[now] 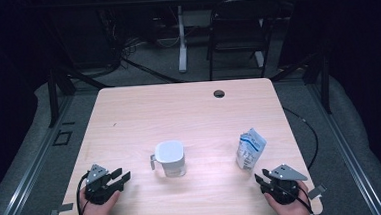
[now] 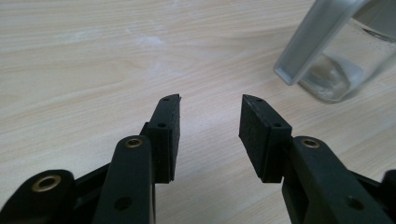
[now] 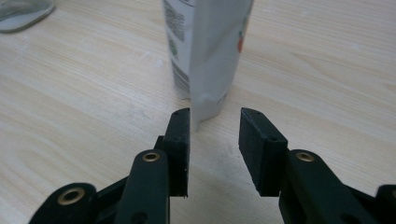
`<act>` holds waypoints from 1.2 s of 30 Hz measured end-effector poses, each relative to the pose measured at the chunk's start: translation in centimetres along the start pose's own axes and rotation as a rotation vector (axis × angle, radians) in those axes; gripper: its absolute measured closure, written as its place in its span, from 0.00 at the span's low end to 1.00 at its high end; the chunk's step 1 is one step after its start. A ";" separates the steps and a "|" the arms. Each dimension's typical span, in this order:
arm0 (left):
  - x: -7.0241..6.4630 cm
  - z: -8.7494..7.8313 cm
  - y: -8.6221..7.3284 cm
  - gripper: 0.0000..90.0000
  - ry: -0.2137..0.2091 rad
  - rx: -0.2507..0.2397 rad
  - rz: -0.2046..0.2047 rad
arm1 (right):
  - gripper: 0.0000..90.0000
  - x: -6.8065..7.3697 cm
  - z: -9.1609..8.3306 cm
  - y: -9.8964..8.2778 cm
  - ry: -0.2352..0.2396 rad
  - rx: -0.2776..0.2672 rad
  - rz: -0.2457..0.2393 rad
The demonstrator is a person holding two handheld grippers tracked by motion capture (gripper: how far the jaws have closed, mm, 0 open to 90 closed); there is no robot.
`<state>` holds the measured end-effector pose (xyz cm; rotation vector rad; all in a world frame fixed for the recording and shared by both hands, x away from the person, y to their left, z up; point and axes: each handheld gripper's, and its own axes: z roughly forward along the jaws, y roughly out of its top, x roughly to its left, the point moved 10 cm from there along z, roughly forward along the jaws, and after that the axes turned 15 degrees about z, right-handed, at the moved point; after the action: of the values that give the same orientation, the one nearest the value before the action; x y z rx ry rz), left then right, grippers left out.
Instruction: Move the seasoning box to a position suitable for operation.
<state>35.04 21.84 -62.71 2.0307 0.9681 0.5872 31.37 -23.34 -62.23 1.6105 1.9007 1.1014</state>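
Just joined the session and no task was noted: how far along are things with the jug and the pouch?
Nothing looks done yet. The clear jug stands mid-table and the pouch stands upright to its right, apart from each other. In hand: nothing; the left gripper and right gripper are both open near the table's front edge, the right one aimed at the pouch. Everything is likely still left, starting with a first grasp.

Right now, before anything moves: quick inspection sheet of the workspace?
Surface: light wood table, round hole near the far edge.
Job's things: clear jug with handle at centre; white pouch standing upright to its right.
Clutter: nothing seen.
Grippers: left gripper open, holds nothing, jug ahead to one side; right gripper open, pouch just ahead, apart.
Cables: black cable off the table's right edge.
Surroundings: dark room, folding chair, grey floor.
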 end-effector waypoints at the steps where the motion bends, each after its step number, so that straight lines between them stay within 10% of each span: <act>1: -0.1 0.0 0.1 0.65 0.001 0.000 0.008 | 0.71 0.0 0.0 0.0 0.000 0.000 0.000; 17: -2.0 -0.1 1.7 0.67 -0.034 -0.051 -0.032 | 0.76 -0.4 -1.6 -0.1 0.046 -0.026 0.073; 23: -3.5 0.3 2.8 0.60 -0.045 -0.060 0.041 | 0.78 0.8 -1.3 -0.5 0.051 0.004 -0.002; 36: -5.1 2.5 4.4 0.65 -0.078 -0.023 0.115 | 0.77 0.2 -1.5 -0.3 0.051 -0.018 0.042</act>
<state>35.52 14.86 -60.87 2.0834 0.7999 0.5729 29.99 -23.56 -61.56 1.6338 1.8914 1.1839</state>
